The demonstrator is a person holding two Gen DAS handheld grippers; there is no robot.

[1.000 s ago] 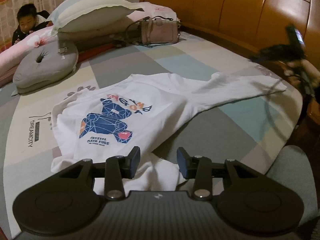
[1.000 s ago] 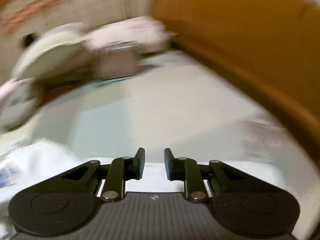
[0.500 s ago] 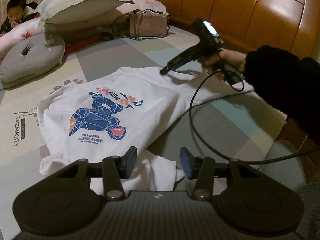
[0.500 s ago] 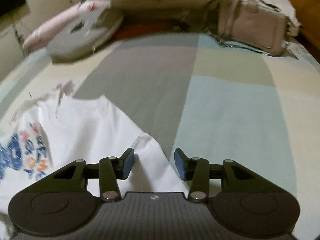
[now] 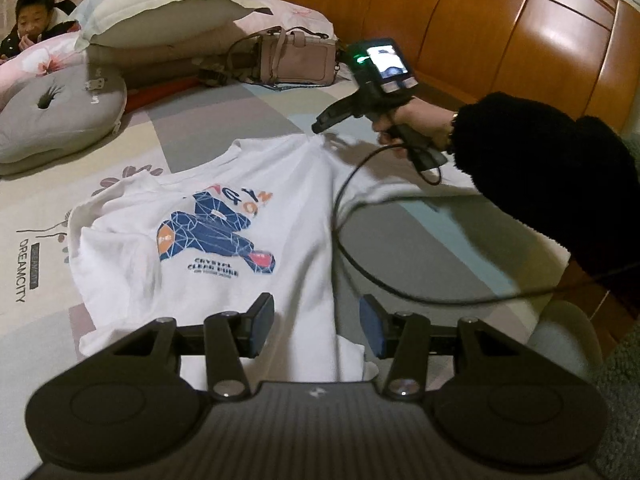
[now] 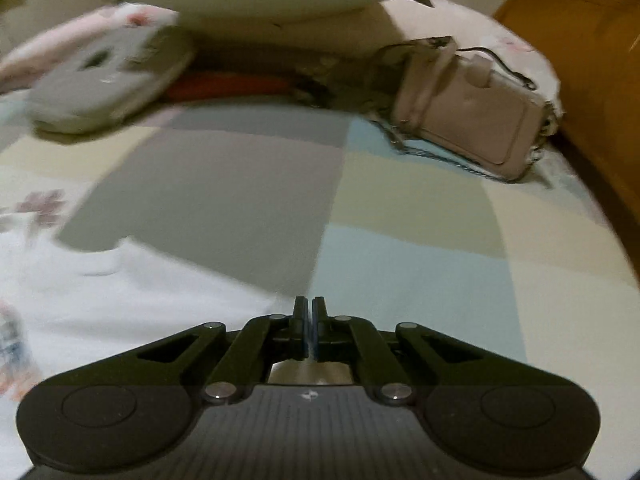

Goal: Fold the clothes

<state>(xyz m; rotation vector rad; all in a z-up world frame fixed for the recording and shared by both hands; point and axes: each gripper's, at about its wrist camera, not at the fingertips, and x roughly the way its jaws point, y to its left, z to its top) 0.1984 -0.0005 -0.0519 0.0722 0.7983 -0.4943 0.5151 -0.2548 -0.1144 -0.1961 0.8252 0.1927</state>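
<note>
A white sweatshirt (image 5: 296, 208) with a blue bear print lies spread on the patchwork bed (image 5: 420, 240), one sleeve stretching right under a black-sleeved arm. My left gripper (image 5: 316, 320) hovers open over the near hem, with nothing pressed between its fingers. A hand holds my right gripper (image 5: 318, 128) at the shirt's far shoulder, where the cloth rises to a small peak. In the right wrist view the right gripper (image 6: 308, 308) is shut at the edge of the white cloth (image 6: 140, 300), pinching it.
A pink handbag (image 5: 298, 60), a grey cushion (image 5: 52, 116) and a large pillow (image 5: 160, 16) lie at the back. A wooden headboard (image 5: 500, 40) lines the right side. A person (image 5: 32, 12) lies at the far left. A black cable (image 5: 348, 240) trails across the shirt.
The right gripper swept in from the right edge of the bed to the shirt's shoulder and closed there. The left gripper stayed open and edged slightly over the hem.
</note>
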